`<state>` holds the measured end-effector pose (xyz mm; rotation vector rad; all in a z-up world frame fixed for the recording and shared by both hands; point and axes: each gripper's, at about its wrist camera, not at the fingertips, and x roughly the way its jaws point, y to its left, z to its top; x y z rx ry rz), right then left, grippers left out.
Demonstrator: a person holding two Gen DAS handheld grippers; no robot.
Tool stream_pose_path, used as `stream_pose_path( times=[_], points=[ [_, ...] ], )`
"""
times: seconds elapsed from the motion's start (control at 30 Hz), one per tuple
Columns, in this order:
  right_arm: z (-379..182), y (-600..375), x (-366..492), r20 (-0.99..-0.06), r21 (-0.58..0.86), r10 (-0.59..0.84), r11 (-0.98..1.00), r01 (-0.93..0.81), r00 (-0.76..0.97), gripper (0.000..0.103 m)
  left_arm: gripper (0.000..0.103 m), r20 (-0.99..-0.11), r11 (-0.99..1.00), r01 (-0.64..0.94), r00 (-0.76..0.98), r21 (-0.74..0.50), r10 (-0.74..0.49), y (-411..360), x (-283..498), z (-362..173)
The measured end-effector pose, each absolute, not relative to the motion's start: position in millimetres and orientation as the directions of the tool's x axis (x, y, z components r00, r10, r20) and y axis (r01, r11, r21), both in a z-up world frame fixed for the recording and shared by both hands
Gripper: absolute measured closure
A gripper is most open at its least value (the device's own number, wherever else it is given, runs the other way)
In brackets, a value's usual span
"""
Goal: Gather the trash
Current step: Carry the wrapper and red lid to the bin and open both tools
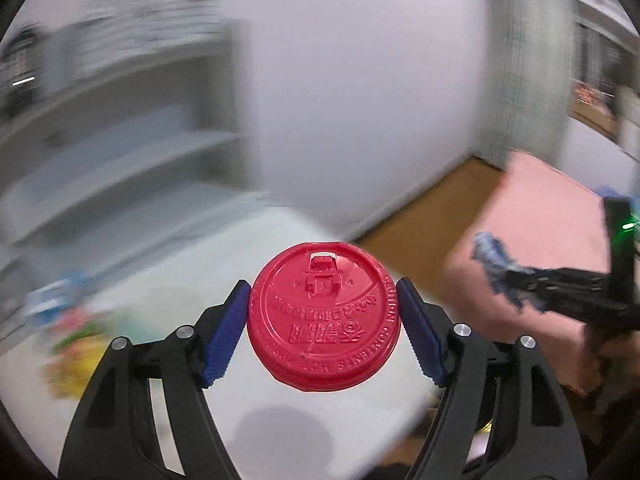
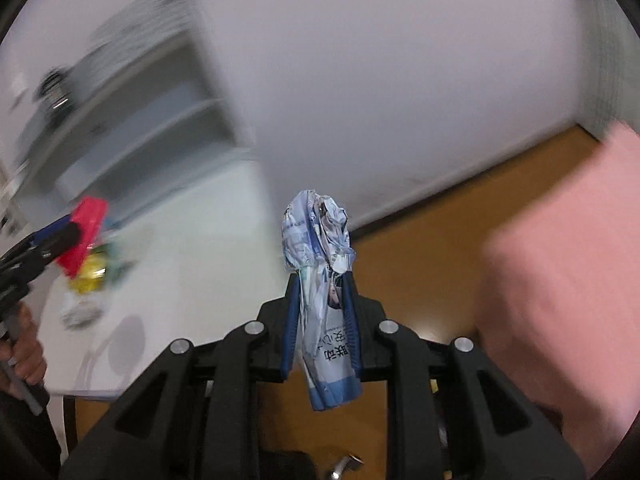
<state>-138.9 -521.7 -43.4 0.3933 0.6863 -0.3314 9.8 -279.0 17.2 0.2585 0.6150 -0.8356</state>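
Observation:
A red plastic cup lid [image 1: 323, 316] sits flat between the blue pads of my left gripper [image 1: 322, 285], which is shut on its rim and holds it above the white table [image 1: 280, 408]. My right gripper [image 2: 321, 277] is shut on a crumpled blue-and-white paper wrapper [image 2: 316, 232] that sticks up past the fingertips and hangs below them. In the left wrist view the right gripper [image 1: 516, 280] shows at the right with the wrapper [image 1: 490, 252], over a pink surface. In the right wrist view the left gripper [image 2: 70, 232] shows at the left edge with the lid [image 2: 84, 236].
A blurred heap of colourful trash [image 1: 76, 344] lies on the table's left part, also the heap [image 2: 90, 276]. A large pink block [image 2: 560, 280] stands at the right on the wooden floor [image 2: 420, 248]. Grey shelves [image 1: 120, 140] line the white wall. A person's hand [image 2: 24, 356] grips the left handle.

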Motion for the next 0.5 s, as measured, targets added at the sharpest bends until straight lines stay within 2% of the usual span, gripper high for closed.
stream_pose_path(
  times=[0.07,0.2,0.33,0.5],
  points=[
    [-66,-557,-175,-0.694,0.25,-0.218,0.821,0.514,0.686,0.082,0.031,-0.612,0.541,0.84,0.402,-0.051,-0.681,-333,-19,1],
    [-130,-615,-238,-0.776,0.271,-0.245,0.703,0.658,0.581,0.082,0.031,-0.639,0.346,0.935,0.218,-0.081,-0.738,-411,-66,-46],
    [-198,-646,-275,-0.85,0.282,-0.196,0.615,0.736,0.489,0.082,0.031,-0.751,0.214,0.972,0.072,-0.094,-0.656,-476,-97,-132],
    [-268,-661,-289,-0.909,0.277,-0.107,0.566,0.777,0.402,0.082,0.031,-0.852,0.181,0.976,-0.007,-0.119,-0.523,-515,-107,-228]
  ],
)
